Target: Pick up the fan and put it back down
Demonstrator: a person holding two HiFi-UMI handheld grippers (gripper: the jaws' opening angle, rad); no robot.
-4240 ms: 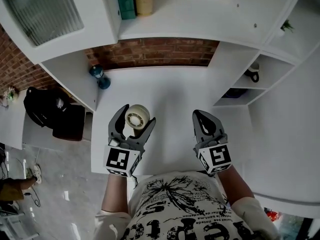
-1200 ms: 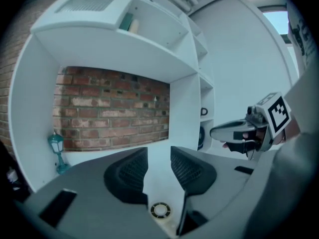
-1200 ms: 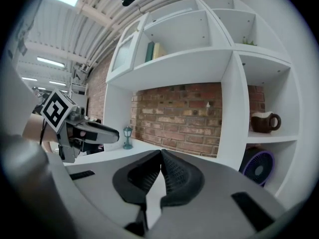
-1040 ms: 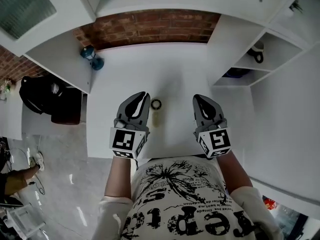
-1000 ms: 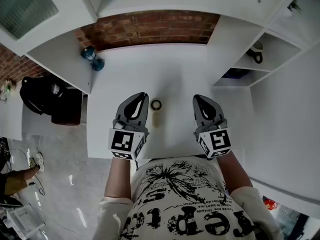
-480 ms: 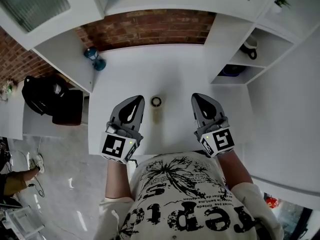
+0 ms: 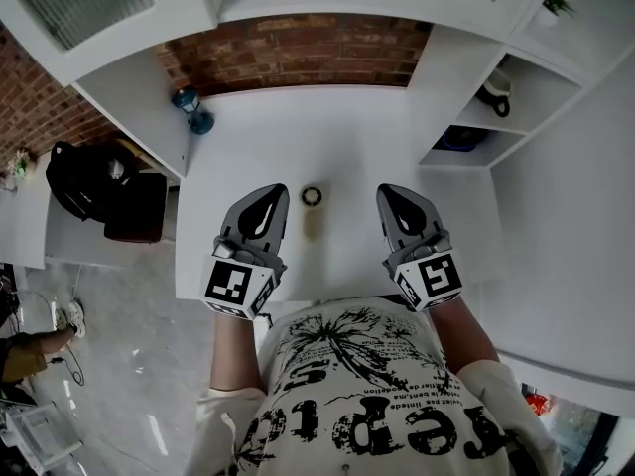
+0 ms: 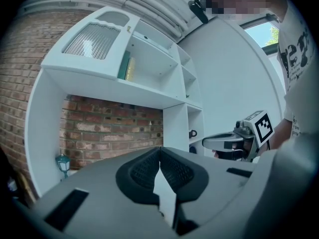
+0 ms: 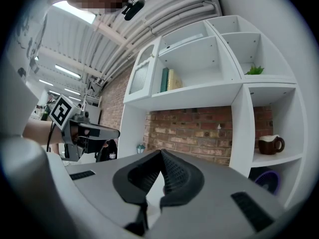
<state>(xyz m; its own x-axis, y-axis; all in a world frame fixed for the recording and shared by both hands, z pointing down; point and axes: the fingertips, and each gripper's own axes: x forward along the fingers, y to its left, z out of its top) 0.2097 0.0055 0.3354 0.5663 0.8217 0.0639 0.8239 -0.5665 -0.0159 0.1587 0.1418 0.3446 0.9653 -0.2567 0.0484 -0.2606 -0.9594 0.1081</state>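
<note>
The small cream fan (image 7: 312, 222), with a dark ring at its far end, rests on the white table (image 7: 347, 157) between my two grippers, touched by neither. My left gripper (image 7: 273, 192) hovers just left of it, jaws shut and empty. My right gripper (image 7: 388, 192) hovers to its right, also shut with nothing held. Seen from the left gripper view, the ribbed pads meet at the left gripper (image 8: 160, 151), and the right gripper (image 8: 230, 140) shows beside it. In the right gripper view, the right gripper (image 9: 160, 153) has its tips together.
A blue lantern (image 7: 191, 110) stands at the table's far left corner before the brick wall (image 7: 298, 53). White shelves on the right hold a mug (image 7: 493, 89) and a purple object (image 7: 461, 139). A black bag (image 7: 99, 191) sits left of the table.
The fan, earlier between the left jaws, now lies on the table, and the left jaws have closed. Both grippers have drawn back a little from it over the last second.
</note>
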